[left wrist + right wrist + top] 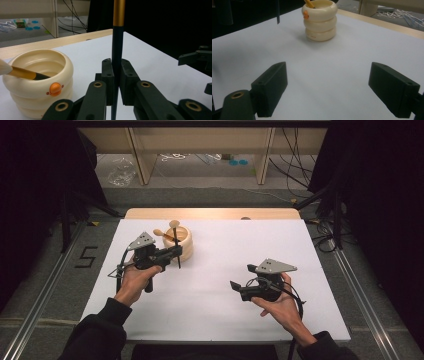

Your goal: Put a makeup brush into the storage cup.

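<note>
Clamped upright between the closed jaws of the left gripper [117,75] is a makeup brush [117,45] with a dark handle and a gold ferrule; its pale round head [174,224] is seen at the top in the high view, and its lower tip hangs clear of the table. Just beside it, toward the far left part of the table, a cream ribbed pot [183,243] is set, built like three stacked rings with a small orange knob [55,88] on its side. A second brush [22,72], with a gold ferrule and a pale head, is leaned inside the pot over its rim. In the high view the left gripper [172,252] is held level at the pot's near left side, gripped by the left hand [134,280].

Well apart, on the near right of the table, the right gripper [241,279] is held by the right hand [280,307]; its jaws are spread wide with nothing between them, and they are pointed across the bare surface toward the pot [320,21], as shown in the right gripper view.

A white sheet or board [210,305] is laid over the table, and a strip of light wood [210,213] is left exposed along the far edge. Beyond it, grey floor [200,190], wooden furniture legs, loose cables [295,160], a crumpled clear bag [120,172] and small blue discs [238,162] are seen. Dark curtains are hung on both sides, and a "5" [86,257] is marked on the floor at the left.
</note>
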Tool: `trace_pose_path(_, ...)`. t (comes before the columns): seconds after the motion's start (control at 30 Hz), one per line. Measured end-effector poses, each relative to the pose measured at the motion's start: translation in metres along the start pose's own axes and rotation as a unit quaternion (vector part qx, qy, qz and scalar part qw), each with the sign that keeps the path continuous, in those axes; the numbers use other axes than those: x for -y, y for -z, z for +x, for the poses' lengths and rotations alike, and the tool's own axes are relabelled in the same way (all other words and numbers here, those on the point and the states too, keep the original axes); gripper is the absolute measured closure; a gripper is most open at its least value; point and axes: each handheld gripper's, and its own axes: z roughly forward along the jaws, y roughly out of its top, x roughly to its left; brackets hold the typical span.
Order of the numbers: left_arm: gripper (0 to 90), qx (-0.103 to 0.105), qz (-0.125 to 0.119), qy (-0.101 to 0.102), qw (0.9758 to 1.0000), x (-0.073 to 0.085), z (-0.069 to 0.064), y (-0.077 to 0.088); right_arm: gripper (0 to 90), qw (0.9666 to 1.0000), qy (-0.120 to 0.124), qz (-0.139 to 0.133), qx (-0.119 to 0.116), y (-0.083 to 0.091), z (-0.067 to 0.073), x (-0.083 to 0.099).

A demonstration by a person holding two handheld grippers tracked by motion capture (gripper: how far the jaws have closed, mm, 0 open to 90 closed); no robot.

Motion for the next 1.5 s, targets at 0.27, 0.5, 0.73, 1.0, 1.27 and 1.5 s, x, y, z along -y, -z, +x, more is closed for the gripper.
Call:
trace_pose_path(0.27, 83.2, -0.006, -0.010, -0.005, 0.9999, -0.007, 0.006, -0.001, 16.3, 1.0000, -0.001, -0.001, 0.008, 0.007, 0.001, 0.006)
trace_pose_path(0.5, 83.3, -0.019, -0.019, -0.006, 0.9996, -0.016, 0.013, -0.007, 16.4, 0.9999, -0.003, 0.006, 0.007, 0.012, 0.002, 0.012)
trace_pose_path(0.73, 83.3, -0.035, -0.026, -0.005, 0.9990, -0.024, 0.023, -0.014, 16.5, 0.9999, -0.002, 0.003, 0.011, 0.015, 0.001, 0.016)
trace_pose_path(1.0, 83.3, -0.049, -0.042, 0.012, 0.9979, -0.037, 0.032, -0.023, 16.6, 0.9999, -0.005, 0.009, 0.004, 0.016, 0.000, 0.018)
trace_pose_path(1.27, 83.2, -0.076, -0.052, 0.011, 0.9956, -0.049, 0.041, -0.037, 16.7, 0.9998, -0.008, 0.018, 0.001, 0.016, 0.002, 0.018)
trace_pose_path(1.5, 83.2, -0.094, -0.052, 0.003, 0.9942, -0.048, 0.048, -0.049, 16.8, 0.9999, -0.012, 0.011, -0.004, 0.013, 0.001, 0.020)
